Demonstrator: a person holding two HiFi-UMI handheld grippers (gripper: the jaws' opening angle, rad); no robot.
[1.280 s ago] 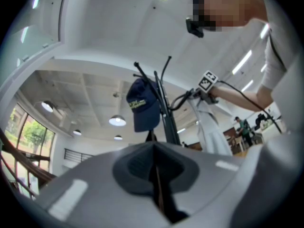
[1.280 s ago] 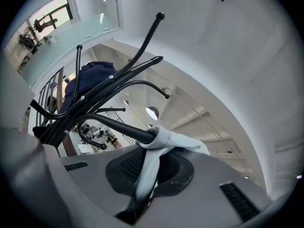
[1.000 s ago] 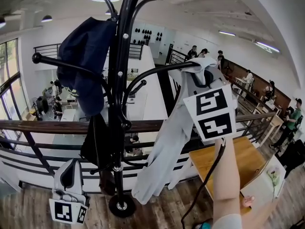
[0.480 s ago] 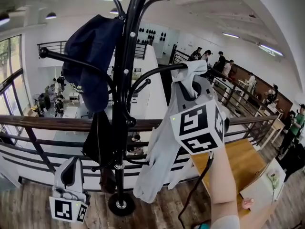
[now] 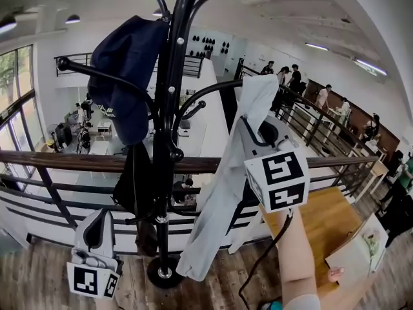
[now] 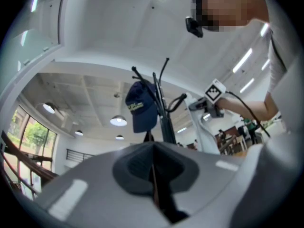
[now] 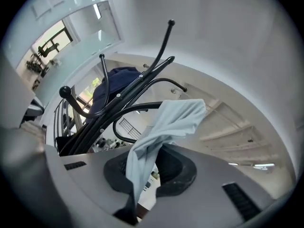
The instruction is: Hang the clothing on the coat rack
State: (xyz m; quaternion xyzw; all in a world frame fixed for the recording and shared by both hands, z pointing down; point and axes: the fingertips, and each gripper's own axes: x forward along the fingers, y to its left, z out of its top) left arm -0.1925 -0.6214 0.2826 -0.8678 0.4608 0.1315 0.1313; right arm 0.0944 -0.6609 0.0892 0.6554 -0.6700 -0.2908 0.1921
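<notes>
The coat rack, a black pole with curved hooks, stood in front of a railing. The light grey garment was draped over a curved hook to the right of the pole, with its upper end folded over the hook and its long part hanging down on the near side toward the floor. The right tongs were raised to the garment just below that hook. Their jaws had just been opening and stood apart, with a fold of the garment hanging loose between them and a gap visible beside it. The left tongs were held low to the left of the rack base, with their jaws together and nothing between them. A navy cap hung on a left-hand hook, and a dark item hung lower against the pole.
</notes>
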